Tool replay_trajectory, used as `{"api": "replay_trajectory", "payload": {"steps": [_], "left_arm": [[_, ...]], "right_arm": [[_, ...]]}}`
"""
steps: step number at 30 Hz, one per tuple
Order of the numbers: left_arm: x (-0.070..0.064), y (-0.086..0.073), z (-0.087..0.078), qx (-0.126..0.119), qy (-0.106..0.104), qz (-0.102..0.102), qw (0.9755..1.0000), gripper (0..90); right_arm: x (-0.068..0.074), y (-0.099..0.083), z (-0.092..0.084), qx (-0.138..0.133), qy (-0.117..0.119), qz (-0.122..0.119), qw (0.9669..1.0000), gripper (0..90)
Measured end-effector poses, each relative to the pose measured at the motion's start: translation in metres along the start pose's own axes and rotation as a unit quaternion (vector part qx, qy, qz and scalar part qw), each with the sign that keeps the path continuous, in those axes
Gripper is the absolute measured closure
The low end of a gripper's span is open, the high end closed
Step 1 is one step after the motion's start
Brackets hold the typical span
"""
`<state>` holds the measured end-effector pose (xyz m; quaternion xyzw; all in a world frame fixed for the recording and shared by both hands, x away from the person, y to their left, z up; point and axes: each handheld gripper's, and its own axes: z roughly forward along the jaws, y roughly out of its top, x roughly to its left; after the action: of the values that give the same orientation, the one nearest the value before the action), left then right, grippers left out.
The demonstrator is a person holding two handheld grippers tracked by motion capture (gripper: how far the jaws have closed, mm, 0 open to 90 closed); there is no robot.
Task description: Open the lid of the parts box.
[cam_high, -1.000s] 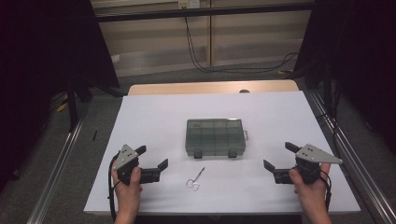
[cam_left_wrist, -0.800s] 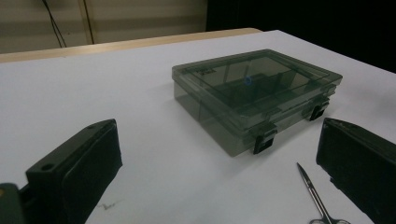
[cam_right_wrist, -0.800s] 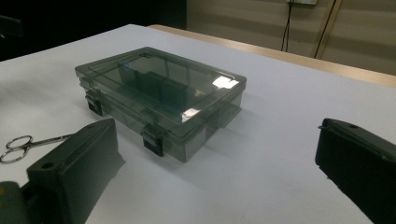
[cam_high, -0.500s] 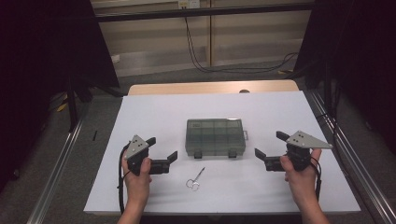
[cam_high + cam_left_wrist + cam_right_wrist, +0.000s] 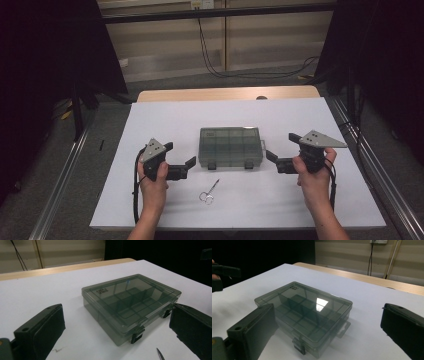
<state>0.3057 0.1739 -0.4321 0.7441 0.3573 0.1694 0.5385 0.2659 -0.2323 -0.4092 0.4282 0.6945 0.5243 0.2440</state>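
Observation:
A closed smoky-grey compartment box [image 5: 230, 145] with two black latches on its near side lies mid-table. My left gripper [image 5: 179, 154] is open just off the box's left near corner, jaws pointing right. My right gripper [image 5: 282, 146] is open just off its right side, jaws pointing left. Neither touches the box. In the left gripper view the box [image 5: 130, 300] sits ahead between the wide-apart jaws of the left gripper [image 5: 116, 312]. The right gripper view shows the box [image 5: 304, 307] likewise in front of the right gripper [image 5: 328, 311].
Small scissors [image 5: 209, 192] lie on the white table cover [image 5: 300, 115] in front of the box; their tip [image 5: 160, 355] appears near the left gripper. A wooden table edge [image 5: 225, 94] runs along the back. Metal rails [image 5: 370, 165] flank the table.
Both hands have moved forward and inward, bringing the open grippers from the table's near edge up to the box's two sides. Box and scissors have not moved.

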Motion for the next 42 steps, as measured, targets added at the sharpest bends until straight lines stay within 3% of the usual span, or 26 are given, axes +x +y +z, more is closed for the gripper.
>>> {"api": "replay_trajectory", "payload": {"steps": [9,11,13,14,17,24,31,33,35,37,42], "left_arm": [[-0.002,-0.007,0.017,0.029,-0.024,-0.004,0.9993,0.3],[0.0,-0.008,0.019,0.035,-0.03,-0.009,0.9989,1.6],[0.001,-0.009,0.02,0.036,-0.04,-0.024,0.9983,3.3],[0.002,-0.009,0.02,0.036,-0.047,-0.041,0.9974,5.1],[0.002,-0.009,0.019,0.043,-0.047,-0.042,0.9971,9.2],[0.0,-0.01,0.017,0.056,-0.029,-0.04,0.9972,34.2],[0.003,-0.009,0.013,0.052,-0.029,-0.034,0.9977,61.1],[0.005,-0.009,0.011,0.049,-0.039,-0.041,0.9972,71.1],[0.008,-0.011,0.009,0.051,-0.054,-0.042,0.9963,87.7],[0.008,-0.012,0.009,0.063,-0.052,-0.032,0.9961,90.0],[0.01,-0.017,0.012,0.082,-0.06,-0.034,0.9942,90.0]], "right_arm": [[0.002,-0.002,0.013,0.014,0.019,0.003,0.9997,4.3],[0.001,-0.005,0.015,0.019,0.026,0.004,0.9995,8.0],[0.0,-0.007,0.017,0.021,0.024,0.016,0.9994,12.2],[-0.001,-0.009,0.018,0.024,0.025,0.018,0.9993,14.4],[-0.001,-0.012,0.019,0.033,0.028,0.016,0.9989,17.2],[0.001,-0.019,0.025,0.056,0.023,0.016,0.998,40.5],[0.002,-0.029,0.033,0.082,0.028,0.006,0.9962,68.3],[0.002,-0.031,0.033,0.09,0.029,0.004,0.9955,74.5],[0.001,-0.033,0.032,0.091,0.035,0.001,0.9952,81.5],[0.001,-0.033,0.031,0.093,0.039,-0.003,0.9949,89.6],[0.004,-0.035,0.032,0.104,0.044,-0.02,0.9934,90.0]]}}
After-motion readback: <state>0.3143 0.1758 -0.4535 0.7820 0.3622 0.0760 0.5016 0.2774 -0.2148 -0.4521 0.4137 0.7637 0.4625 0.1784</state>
